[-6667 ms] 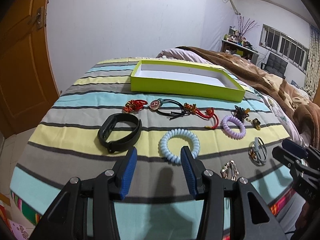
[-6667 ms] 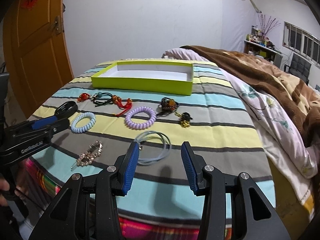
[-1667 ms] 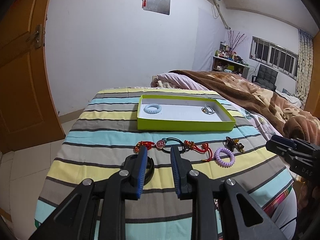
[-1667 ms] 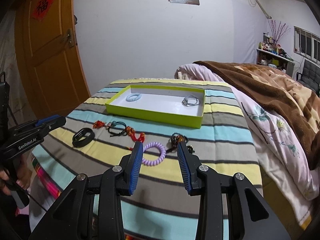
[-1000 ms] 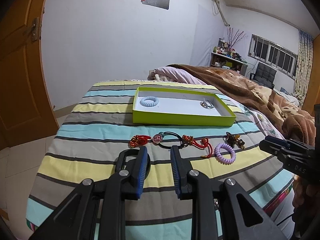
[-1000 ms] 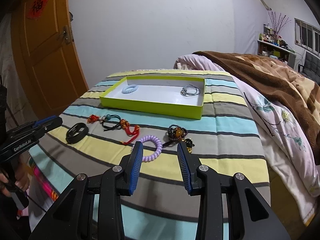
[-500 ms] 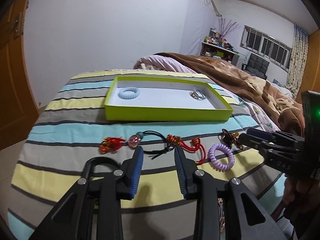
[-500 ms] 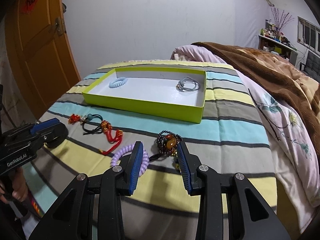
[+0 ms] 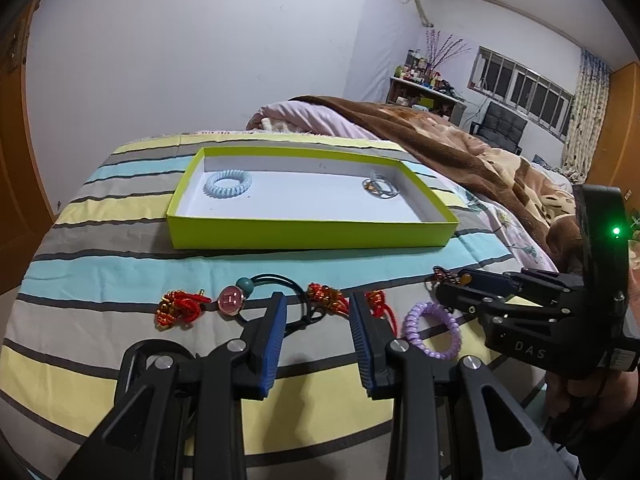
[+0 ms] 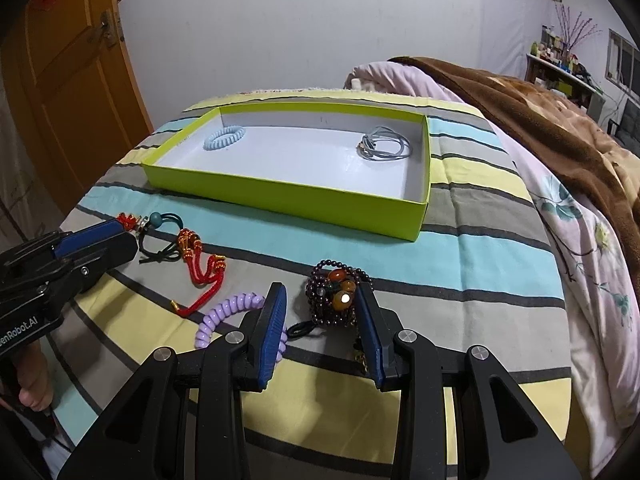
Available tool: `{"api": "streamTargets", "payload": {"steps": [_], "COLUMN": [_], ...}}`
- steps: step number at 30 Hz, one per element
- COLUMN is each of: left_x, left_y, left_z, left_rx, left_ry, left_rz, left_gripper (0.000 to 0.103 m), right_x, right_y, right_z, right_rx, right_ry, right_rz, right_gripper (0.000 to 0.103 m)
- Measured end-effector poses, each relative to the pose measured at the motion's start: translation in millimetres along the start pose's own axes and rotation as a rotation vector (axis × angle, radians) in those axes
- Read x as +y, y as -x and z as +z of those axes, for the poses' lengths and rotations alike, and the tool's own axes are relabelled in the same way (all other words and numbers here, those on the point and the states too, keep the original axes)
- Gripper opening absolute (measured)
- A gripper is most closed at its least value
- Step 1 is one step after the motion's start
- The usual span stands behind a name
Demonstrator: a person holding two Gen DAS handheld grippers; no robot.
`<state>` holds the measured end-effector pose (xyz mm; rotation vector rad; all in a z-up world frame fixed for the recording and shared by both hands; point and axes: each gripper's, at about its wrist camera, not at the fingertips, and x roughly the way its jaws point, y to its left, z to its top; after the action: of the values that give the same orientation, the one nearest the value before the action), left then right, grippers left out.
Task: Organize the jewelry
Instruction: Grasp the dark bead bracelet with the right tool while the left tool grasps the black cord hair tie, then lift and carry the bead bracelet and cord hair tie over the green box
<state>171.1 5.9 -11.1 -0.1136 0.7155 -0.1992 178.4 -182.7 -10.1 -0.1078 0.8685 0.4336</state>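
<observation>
A lime-green tray (image 9: 312, 234) (image 10: 280, 194) on the striped bedspread holds a light blue coil hair tie (image 9: 228, 182) (image 10: 224, 137) and a grey cord bracelet (image 9: 380, 188) (image 10: 385, 147). My left gripper (image 9: 316, 308) is open and empty, low over the black cord with pink charm (image 9: 233, 300) and red knotted tassel (image 9: 326, 294). My right gripper (image 10: 320, 300) is open and empty, its jaws on either side of the dark bead bracelet (image 10: 334, 296). A purple coil hair tie (image 10: 230, 312) (image 9: 432, 330) lies just left of it.
A red knot charm (image 9: 176, 310) lies at the left. A brown blanket (image 10: 540, 120) and pink floral quilt (image 10: 580, 220) cover the bed's right side. An orange door (image 10: 68, 80) stands at the left. The bedspread's front edge is close under both grippers.
Both grippers have come down and forward toward the loose jewelry. The right one now brackets the bead bracelet. The left one has opened a little wider.
</observation>
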Motion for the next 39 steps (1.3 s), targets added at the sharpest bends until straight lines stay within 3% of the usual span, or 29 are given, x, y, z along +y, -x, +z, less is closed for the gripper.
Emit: {"api": "streamTargets", "payload": {"steps": [3,15,29,31,32,39], "left_x": [6,30,33,32,33,34], "left_y": [-6,-17,-38,-38,-38,-32], "left_z": [1,3,10,9,9,8], "left_rx": [0.018,0.07,0.147,0.146,0.147,0.126], "left_ry": [0.019,0.092,0.085,0.079,0.08,0.077], "left_rz": [0.003,0.105,0.141,0.154,0.161,0.132], "left_gripper": [0.034,0.034,0.034,0.028,0.02,0.018], "right_x": [1,-1,-2,-2,-2,-1], "right_y": [-4,-2,8,9,10,18], "right_z": [2,3,8,8,8,5], "right_rx": [0.014,0.001,-0.028,-0.031,-0.032,-0.038], "right_ry": [0.007,-0.004,-0.018,-0.022,-0.023,-0.026], "right_rz": [-0.015,0.026,0.06,0.061,0.061,0.061], "right_gripper": [0.026,0.025,0.025,0.025,0.025,0.025]}}
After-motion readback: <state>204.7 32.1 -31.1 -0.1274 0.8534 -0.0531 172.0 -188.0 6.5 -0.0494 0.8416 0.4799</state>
